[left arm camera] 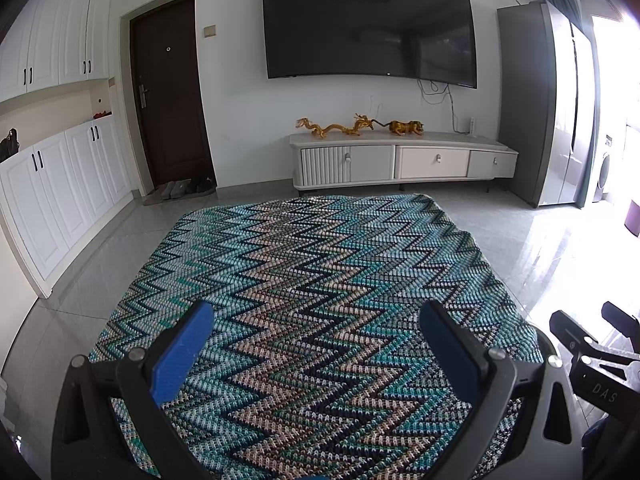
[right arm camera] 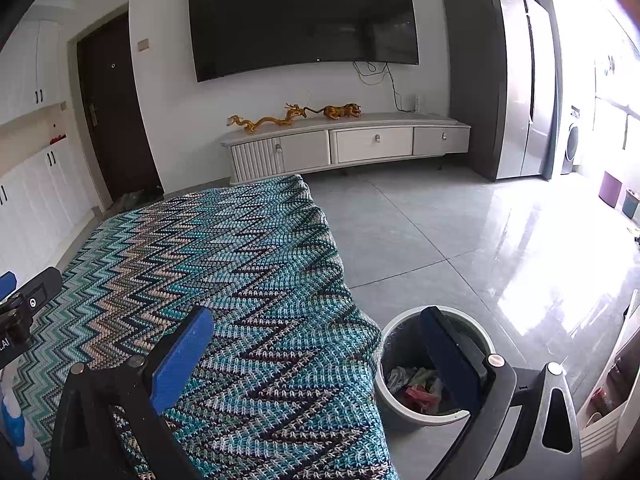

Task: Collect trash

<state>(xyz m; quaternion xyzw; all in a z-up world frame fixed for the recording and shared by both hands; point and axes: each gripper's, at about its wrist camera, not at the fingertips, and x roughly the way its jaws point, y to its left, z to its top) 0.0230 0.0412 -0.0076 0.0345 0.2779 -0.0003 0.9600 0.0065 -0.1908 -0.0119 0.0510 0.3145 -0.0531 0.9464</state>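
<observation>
A wide zigzag blanket is spread over a raised surface and is taken here as the landmark. No wrapper, scrap or other litter is seen anywhere on its visible top in either wrist view, and the grey tiled floor beyond its far and right edges is likewise seen bare.

A round bin with a pale rim and dark liner is placed on the floor just beside the blanket's right-hand near corner, below the level of its top. Crumpled trash, some red and some pale, is seen lying at the bottom of the bin, so collection is judged to be largely done, perhaps finished. What may lie under the blanket's overhang or behind the cameras cannot be told.

The left gripper is held above the near middle of the blanket, its blue-padded tongs spread wide with nothing between them. The right gripper is held over the blanket's right near corner, also spread wide and empty, with its right finger seen in front of the bin's mouth.

If anything is left, a further search for stray pieces is judged to be required, since none is offered within reach.
</observation>
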